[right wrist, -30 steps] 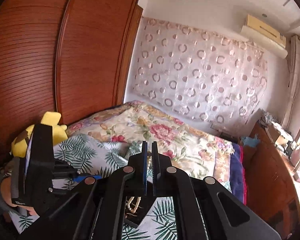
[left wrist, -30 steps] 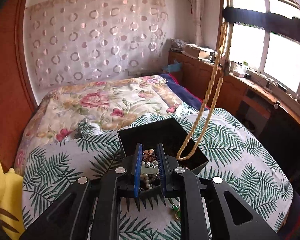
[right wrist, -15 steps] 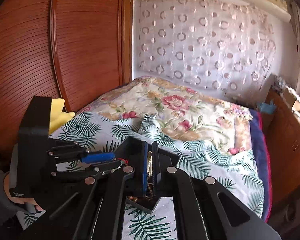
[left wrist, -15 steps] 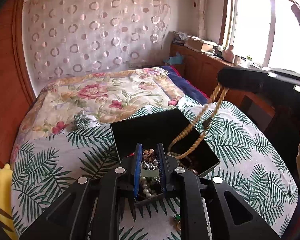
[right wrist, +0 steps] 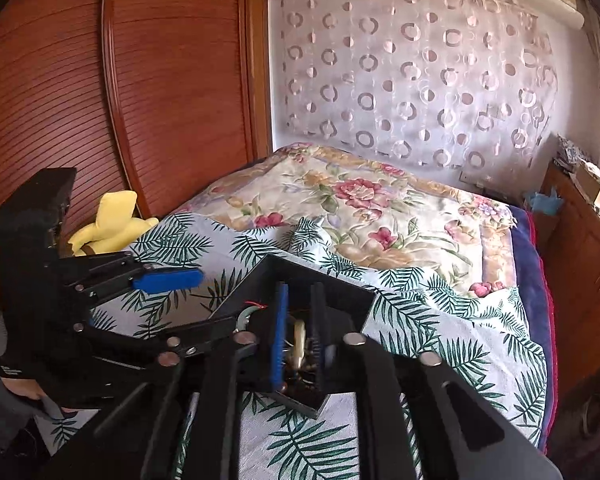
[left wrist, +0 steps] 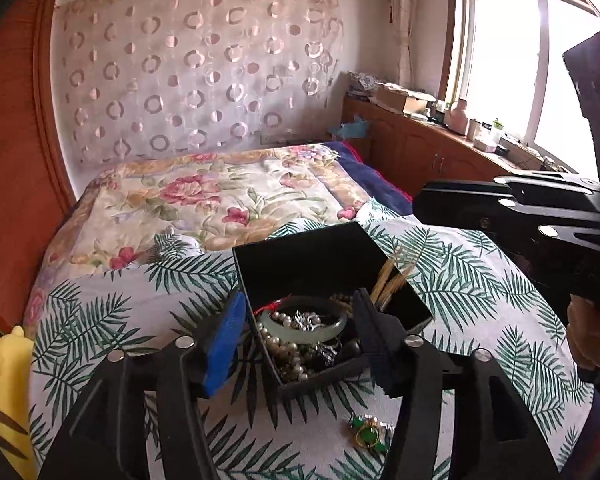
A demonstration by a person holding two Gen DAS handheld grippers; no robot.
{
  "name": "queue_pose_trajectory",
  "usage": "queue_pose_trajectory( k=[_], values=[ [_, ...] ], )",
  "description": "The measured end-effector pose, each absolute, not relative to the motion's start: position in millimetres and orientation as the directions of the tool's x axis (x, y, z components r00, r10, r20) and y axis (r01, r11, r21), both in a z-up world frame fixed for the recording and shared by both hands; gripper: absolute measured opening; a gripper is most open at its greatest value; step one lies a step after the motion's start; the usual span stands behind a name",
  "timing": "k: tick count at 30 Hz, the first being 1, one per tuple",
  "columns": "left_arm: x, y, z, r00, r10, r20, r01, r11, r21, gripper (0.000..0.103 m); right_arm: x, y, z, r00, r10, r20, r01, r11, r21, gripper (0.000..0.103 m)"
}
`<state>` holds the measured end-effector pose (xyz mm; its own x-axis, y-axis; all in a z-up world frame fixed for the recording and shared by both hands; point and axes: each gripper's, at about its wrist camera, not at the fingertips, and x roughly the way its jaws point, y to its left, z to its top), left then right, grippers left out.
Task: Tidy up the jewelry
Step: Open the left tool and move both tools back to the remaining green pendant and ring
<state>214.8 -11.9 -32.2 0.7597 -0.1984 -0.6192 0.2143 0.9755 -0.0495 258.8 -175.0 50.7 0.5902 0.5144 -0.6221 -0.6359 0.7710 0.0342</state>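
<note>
Left gripper (left wrist: 300, 320) is spread wide around the square matte-black jewelry box (left wrist: 324, 304) of pearls on the palm-print bedspread (left wrist: 480, 280), right gripper (right wrist: 298, 344) slightly apart over the twisted gold rope necklace (right wrist: 299, 342) inside.

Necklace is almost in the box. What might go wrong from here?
1. The gold rope necklace sits close to the black box's right rim; dropped from the right tool now, it may drape outside.
2. The left tool is open astride the box on the soft bedspread; a nudge may tip it.
3. The green brooch beside it could get knocked away.
</note>
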Motion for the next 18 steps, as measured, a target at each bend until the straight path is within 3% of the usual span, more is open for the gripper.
queue_pose_trajectory(
  k=[2,4,18],
  values=[
    [208.4,-10.4,-31.4,0.763,-0.199,-0.615,0.217,0.975,-0.045,0.059,257.4,-176.5,51.6,0.59,0.519,-0.618,-0.636,0.771,0.039,0.03],
    [201.0,-8.7,-30.1,0.768,-0.205,-0.607,0.222,0.974,-0.048,0.064,255.5,-179.6,52.0,0.596,0.517,-0.615,-0.635,0.772,0.034,0.03],
    [151.4,0.0,-52.5,0.748,-0.224,-0.625,0.239,0.969,-0.062,0.071,199.9,-192.8,9.2,0.524,0.546,-0.653,-0.672,0.737,0.077,0.03]
  ],
)
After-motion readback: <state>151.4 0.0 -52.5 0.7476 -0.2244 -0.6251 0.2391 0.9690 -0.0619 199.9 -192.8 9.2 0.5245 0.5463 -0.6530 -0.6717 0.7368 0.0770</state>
